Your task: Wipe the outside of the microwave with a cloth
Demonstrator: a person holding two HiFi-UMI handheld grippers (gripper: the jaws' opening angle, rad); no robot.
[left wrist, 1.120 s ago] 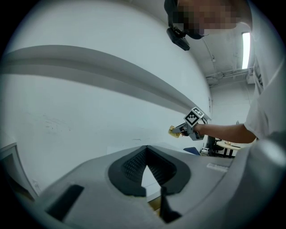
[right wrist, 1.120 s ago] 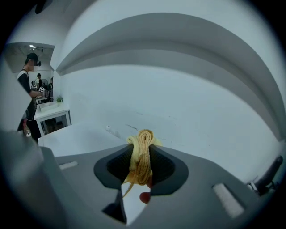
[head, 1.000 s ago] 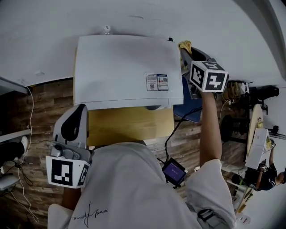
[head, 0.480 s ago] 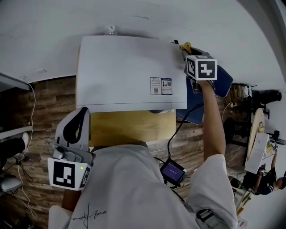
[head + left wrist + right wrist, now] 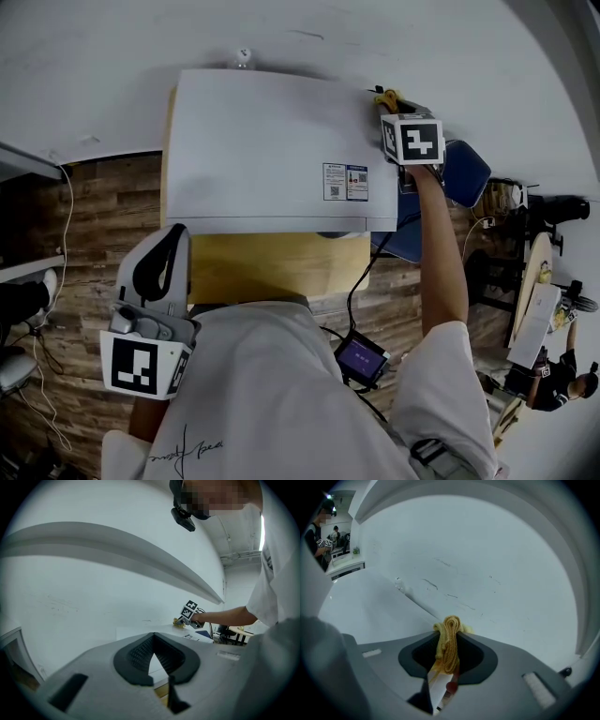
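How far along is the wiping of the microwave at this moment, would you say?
Done: nothing shows which surfaces are wiped. In hand: the right gripper clamps the yellow cloth at the far right corner of the microwave top. The left gripper is held low, shut and empty. Left: probably the sides and front.

text legible: none | microwave (image 5: 272, 141) top: sticker (image 5: 345, 182), print too small | shirt (image 5: 272, 394): script, unreadable

Head view looks steeply down; both gripper views skim low, seemingly, over the shared microwave (image 5: 281, 150) top.
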